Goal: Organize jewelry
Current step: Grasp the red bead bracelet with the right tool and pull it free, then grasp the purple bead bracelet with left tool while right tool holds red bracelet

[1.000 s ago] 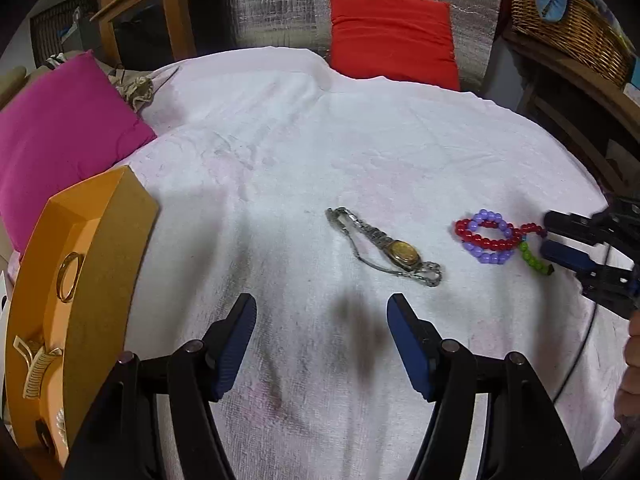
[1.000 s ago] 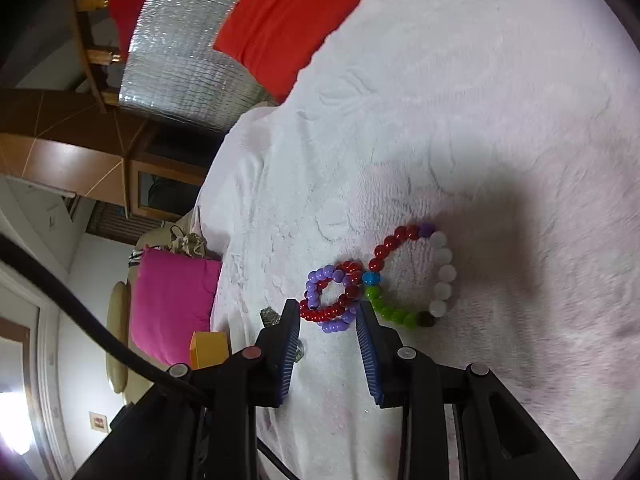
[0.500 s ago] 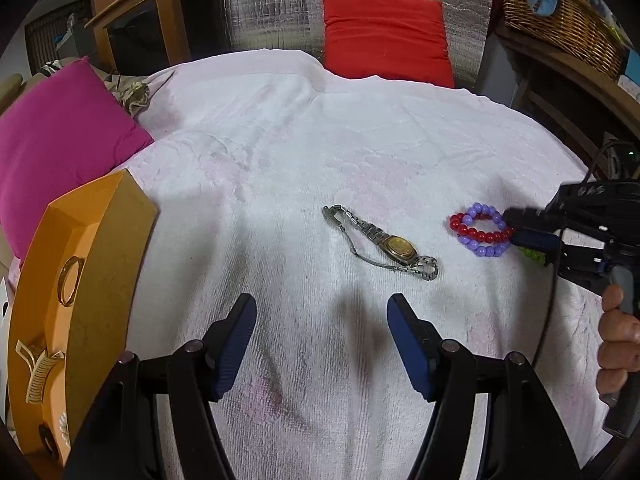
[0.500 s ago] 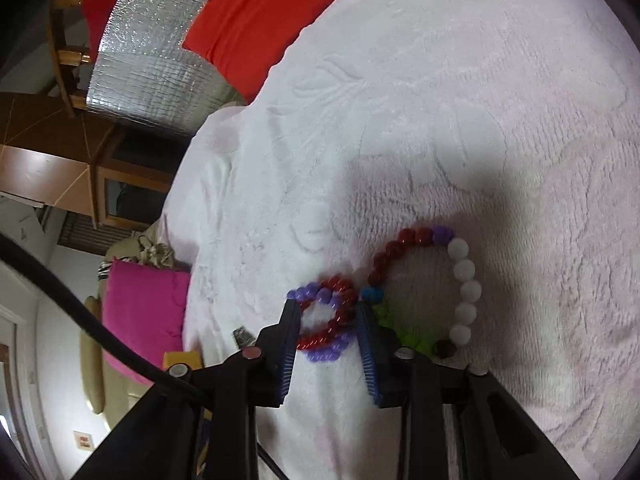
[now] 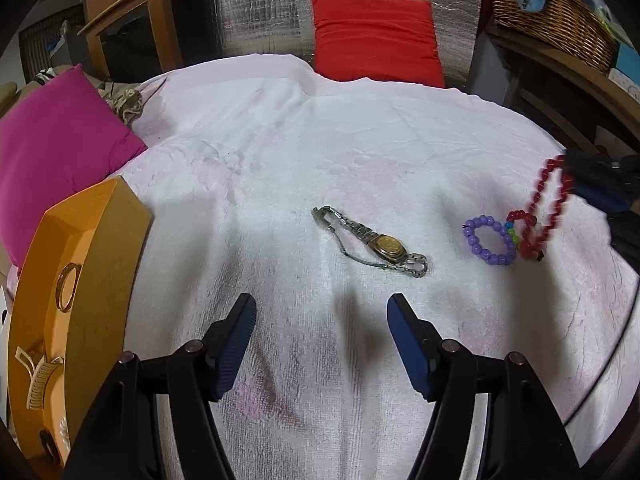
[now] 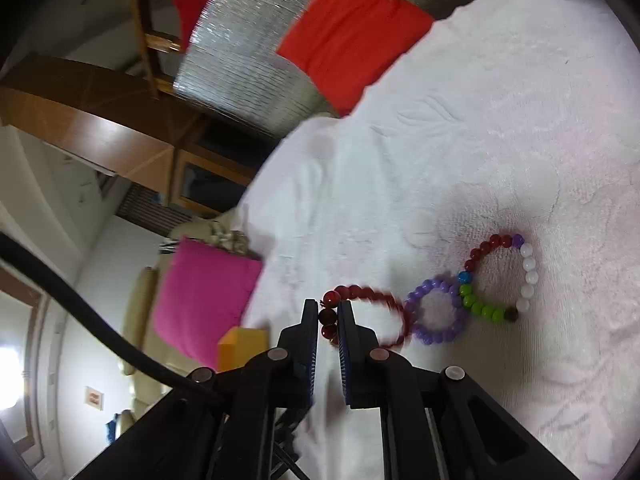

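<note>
No writing on anything can be read. The right gripper (image 6: pixel 329 316) has its jaws pinched on the red bead bracelet (image 6: pixel 366 295), lifting it beside the purple bracelet (image 6: pixel 438 312). The left gripper (image 5: pixel 321 316) hangs wide open, empty, the watch (image 5: pixel 370 242) at its 12 o'clock.

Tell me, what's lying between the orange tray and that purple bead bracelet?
A wristwatch, on the white towel in the left wrist view.
</note>
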Available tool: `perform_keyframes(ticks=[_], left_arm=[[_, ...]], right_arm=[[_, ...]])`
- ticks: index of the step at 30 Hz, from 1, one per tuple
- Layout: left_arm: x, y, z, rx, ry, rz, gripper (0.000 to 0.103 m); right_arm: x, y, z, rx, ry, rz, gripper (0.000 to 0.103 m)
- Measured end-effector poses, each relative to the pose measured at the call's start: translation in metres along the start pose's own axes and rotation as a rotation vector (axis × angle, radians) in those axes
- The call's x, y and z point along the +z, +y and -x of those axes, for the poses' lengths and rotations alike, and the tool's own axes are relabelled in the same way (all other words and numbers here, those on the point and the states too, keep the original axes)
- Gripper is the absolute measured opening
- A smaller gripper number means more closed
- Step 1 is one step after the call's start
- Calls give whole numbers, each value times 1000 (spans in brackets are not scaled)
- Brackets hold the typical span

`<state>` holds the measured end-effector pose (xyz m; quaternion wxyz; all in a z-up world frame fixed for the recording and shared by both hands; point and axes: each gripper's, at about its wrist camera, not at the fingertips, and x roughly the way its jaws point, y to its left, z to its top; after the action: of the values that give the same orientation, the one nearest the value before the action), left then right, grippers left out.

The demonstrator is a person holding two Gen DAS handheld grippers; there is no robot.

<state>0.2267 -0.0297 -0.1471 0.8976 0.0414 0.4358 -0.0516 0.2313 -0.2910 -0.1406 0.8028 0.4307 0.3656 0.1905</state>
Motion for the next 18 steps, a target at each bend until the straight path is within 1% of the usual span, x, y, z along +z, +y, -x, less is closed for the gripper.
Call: perform_keyframes(ticks=[2, 5, 10, 12, 14, 15, 16, 18], left_arm=[[0, -2, 0, -7, -3, -5, 69], [2, -12, 1, -24, -20, -26, 69], [8, -39, 1, -62, -64, -78, 69], [13, -49, -4, -92, -63, -79, 69], [19, -55, -12, -121, -48, -64, 69], [21, -57, -15, -130, -41, -57, 69], [23, -60, -20, -137, -32, -53, 69], [27, -66, -28, -143, -20, -52, 69]], right_arm=[[-1, 0, 11, 4, -17, -3, 11], [3, -12, 32, -28, -52, -27, 11], [11, -53, 56, -135, -77, -129, 11], [14, -67, 63, -184, -56, -141, 11], [16, -83, 61, -270, 2, -165, 11], [16, -88, 62, -290, 17, -172, 14], [17, -96, 64, -325, 48, -175, 14], [18, -106, 68, -385, 79, -184, 14]])
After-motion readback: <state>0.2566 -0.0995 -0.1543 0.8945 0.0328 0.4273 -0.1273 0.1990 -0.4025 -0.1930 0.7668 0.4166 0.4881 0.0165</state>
